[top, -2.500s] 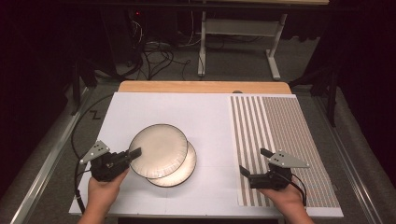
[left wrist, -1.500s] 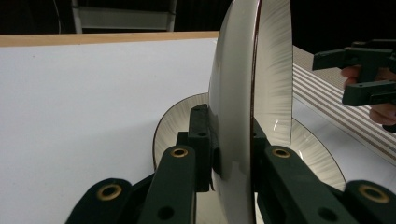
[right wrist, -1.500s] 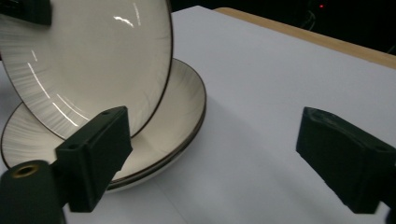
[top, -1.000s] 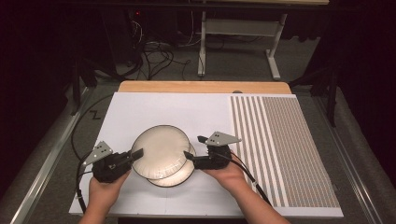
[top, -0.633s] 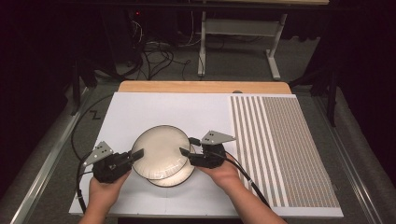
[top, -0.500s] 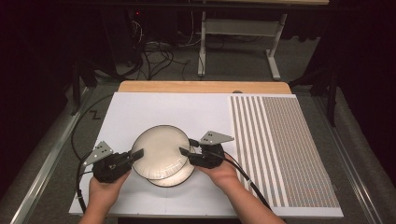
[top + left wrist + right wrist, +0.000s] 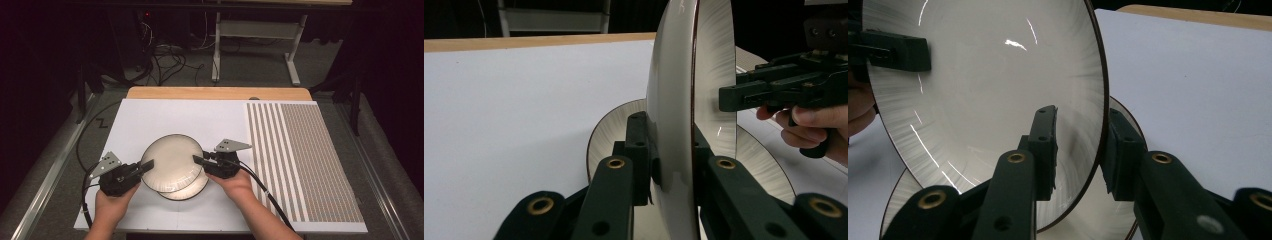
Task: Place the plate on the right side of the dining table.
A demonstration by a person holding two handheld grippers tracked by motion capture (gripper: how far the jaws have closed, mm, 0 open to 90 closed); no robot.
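My right hand-held gripper (image 7: 198, 160) has crossed from lower right; its jaws have just been closing astride the upper plate (image 7: 171, 162) rim — not yet pressing. My left hand-held gripper (image 7: 145, 166) clamps the opposite rim — two-handed lift next.

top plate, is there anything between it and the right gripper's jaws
Nothing visible does. The right gripper already has its jaws on either side of the top plate's rim, just closing on it, while the left gripper clamps the opposite edge.
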